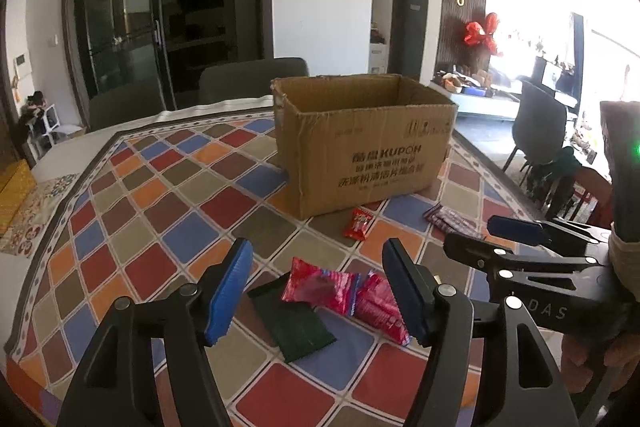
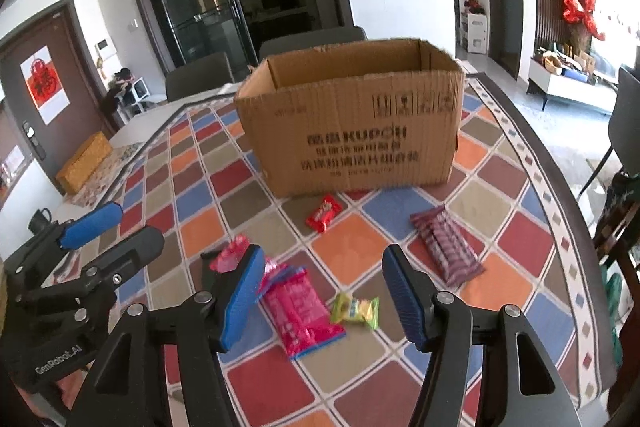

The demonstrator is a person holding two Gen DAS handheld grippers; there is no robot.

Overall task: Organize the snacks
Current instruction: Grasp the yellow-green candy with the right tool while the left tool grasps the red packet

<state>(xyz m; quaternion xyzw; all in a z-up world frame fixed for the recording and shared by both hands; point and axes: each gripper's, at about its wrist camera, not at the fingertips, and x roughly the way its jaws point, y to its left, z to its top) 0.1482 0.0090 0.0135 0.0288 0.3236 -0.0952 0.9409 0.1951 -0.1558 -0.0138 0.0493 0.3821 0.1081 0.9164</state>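
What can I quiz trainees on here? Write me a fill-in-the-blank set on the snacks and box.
1. The cardboard box stands open at the ____.
2. The small red packet lies just in front of the ____.
3. The green-yellow candy lies between the pink pack and the ____ pack.
4. Both the left gripper and right gripper hold ____.

Missing: top; box; purple; nothing

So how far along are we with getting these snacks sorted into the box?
Nothing looks done: the cardboard box shows no snacks inside from here. Both the left gripper and right gripper are open and empty. Still on the tablecloth: red packet, pink packs, green candy, dark green packet, purple pack.
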